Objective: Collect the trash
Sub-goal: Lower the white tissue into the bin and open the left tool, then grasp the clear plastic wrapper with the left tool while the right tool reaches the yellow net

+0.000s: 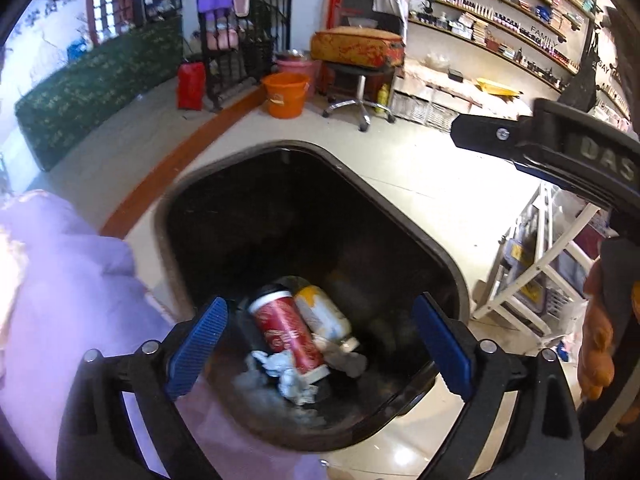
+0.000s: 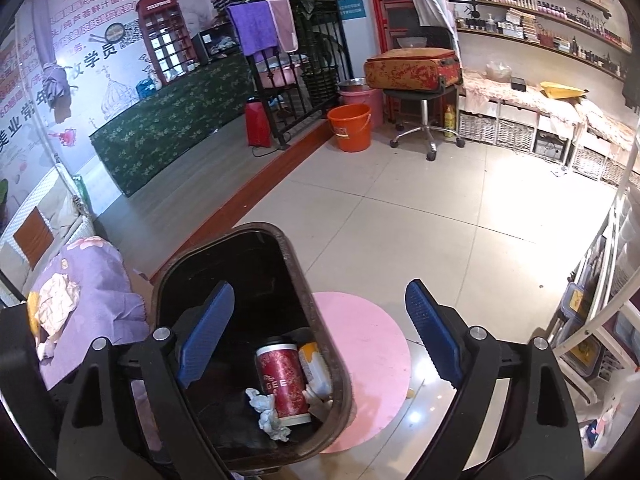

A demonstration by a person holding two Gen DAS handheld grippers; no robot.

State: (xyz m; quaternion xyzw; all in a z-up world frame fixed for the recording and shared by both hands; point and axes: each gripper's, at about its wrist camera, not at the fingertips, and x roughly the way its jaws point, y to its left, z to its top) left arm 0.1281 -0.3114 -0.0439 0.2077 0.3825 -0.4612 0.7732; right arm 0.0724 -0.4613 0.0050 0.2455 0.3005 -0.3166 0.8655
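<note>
A black trash bin (image 1: 172, 216) stands on the tiled floor and also shows in the right wrist view (image 2: 296, 280). Inside lie a red paper cup (image 1: 288, 332) (image 2: 282, 380), a white and yellow bottle (image 1: 324, 316) (image 2: 316, 368) and crumpled tissue (image 1: 288, 376) (image 2: 268, 412). My left gripper (image 1: 318, 348) is open and empty, right above the bin's mouth. My right gripper (image 2: 320, 340) is open and empty, above the bin's right rim. The right gripper's black body (image 1: 560, 148) shows at the upper right of the left wrist view.
A purple cloth surface (image 2: 96, 288) with crumpled paper (image 2: 56, 300) lies left of the bin. A pink round mat (image 2: 368, 364) lies on the floor by the bin. An orange bucket (image 2: 350, 126), a stool with a suitcase (image 2: 416, 68) and a white shelf unit (image 2: 592, 320) stand around.
</note>
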